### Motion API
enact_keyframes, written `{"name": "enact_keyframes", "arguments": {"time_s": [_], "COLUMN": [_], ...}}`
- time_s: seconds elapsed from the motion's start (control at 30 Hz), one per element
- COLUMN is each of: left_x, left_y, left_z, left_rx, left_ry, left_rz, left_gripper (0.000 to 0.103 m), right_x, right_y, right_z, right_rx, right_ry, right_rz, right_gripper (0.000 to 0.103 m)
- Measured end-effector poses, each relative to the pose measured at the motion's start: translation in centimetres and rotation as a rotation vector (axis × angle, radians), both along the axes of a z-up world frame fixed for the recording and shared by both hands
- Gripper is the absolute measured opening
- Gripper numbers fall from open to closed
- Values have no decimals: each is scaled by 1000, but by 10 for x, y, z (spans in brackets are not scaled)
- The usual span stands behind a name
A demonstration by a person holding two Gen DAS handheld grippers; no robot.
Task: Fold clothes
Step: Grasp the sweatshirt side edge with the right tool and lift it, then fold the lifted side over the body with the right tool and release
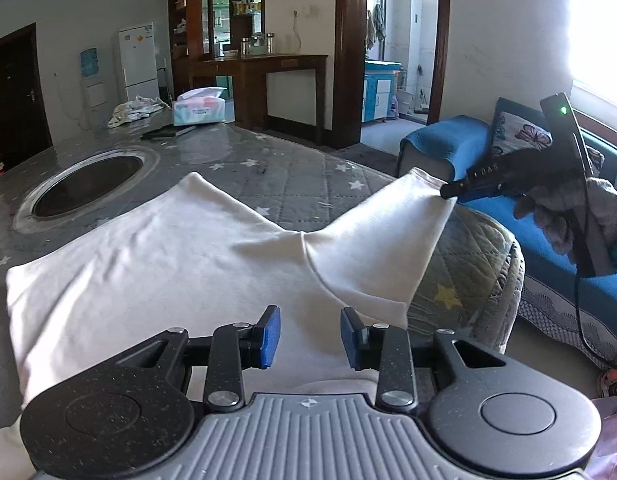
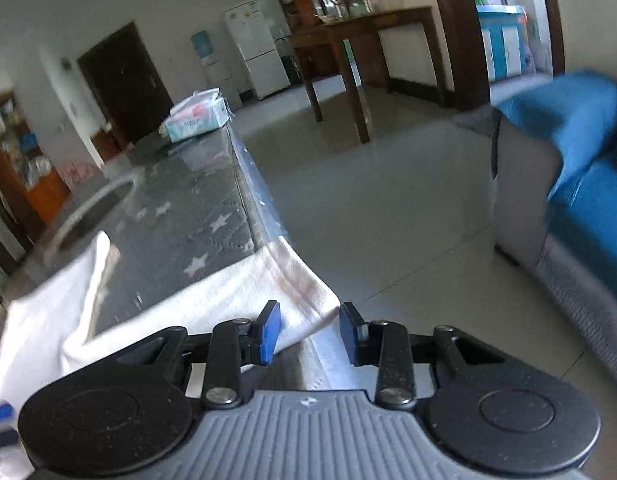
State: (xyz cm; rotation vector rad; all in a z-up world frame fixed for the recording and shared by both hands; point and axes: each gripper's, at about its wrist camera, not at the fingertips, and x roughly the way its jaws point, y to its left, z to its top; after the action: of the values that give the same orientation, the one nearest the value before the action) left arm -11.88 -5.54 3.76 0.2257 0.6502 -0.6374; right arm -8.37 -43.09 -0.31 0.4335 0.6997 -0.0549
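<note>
At the right edge of the grey star-quilted table (image 1: 292,184), open floor beyond, the white cotton garment (image 1: 168,264) lies flat. Its sleeve is raised at the right gripper (image 1: 454,193); whether those jaws pinch it, I cannot tell. The left gripper (image 1: 310,338) hovers over the cloth, jaws apart.

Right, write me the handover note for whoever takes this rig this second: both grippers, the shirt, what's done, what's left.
Left hand-held gripper: open, empty, hovering over the near part of the white shirt.
Right hand-held gripper: jaws apart in its own view, at the cuff of the sleeve. The sleeve is raised off the table, so don't trust the grip.
Shirt: spread flat on the star-patterned table, near its right edge.
Done: shirt laid out, first sleeve lifted.
Left: probably bring that sleeve in over the body, do the other side, then fold the body.
</note>
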Motion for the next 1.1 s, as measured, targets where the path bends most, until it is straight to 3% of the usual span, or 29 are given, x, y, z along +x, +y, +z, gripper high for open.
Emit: {"name": "enact_keyframes", "arguments": {"time_s": [0.07, 0.13, 0.23, 0.6, 0.8, 0.93, 1.1], "left_x": [0, 0, -1, -2, -4, -5, -4], "left_y": [-3, -7, -12, -36, -42, -30, 6], "left_z": [-1, -3, -4, -13, -17, -6, 10], "left_rx": [7, 13, 21, 33, 24, -26, -77], "left_ry": [4, 8, 8, 10, 5, -7, -40], "left_rz": [-7, -14, -30, -114, -145, -125, -18], "left_gripper": [36, 36, 36, 36, 42, 44, 48], "right_x": [0, -1, -3, 3, 13, 13, 14], "right_y": [-8, -11, -12, 8, 28, 46, 84], "right_z": [-4, -3, 2, 62, 85, 107, 142], "right_rx": [56, 50, 31, -55, -98, -134, -191], "right_ry": [-9, -27, -59, -236, -261, -294, -354], "right_rz": [-6, -11, -14, 57, 121, 181, 305], "right_gripper": [26, 13, 6, 5, 5, 5, 5]}}
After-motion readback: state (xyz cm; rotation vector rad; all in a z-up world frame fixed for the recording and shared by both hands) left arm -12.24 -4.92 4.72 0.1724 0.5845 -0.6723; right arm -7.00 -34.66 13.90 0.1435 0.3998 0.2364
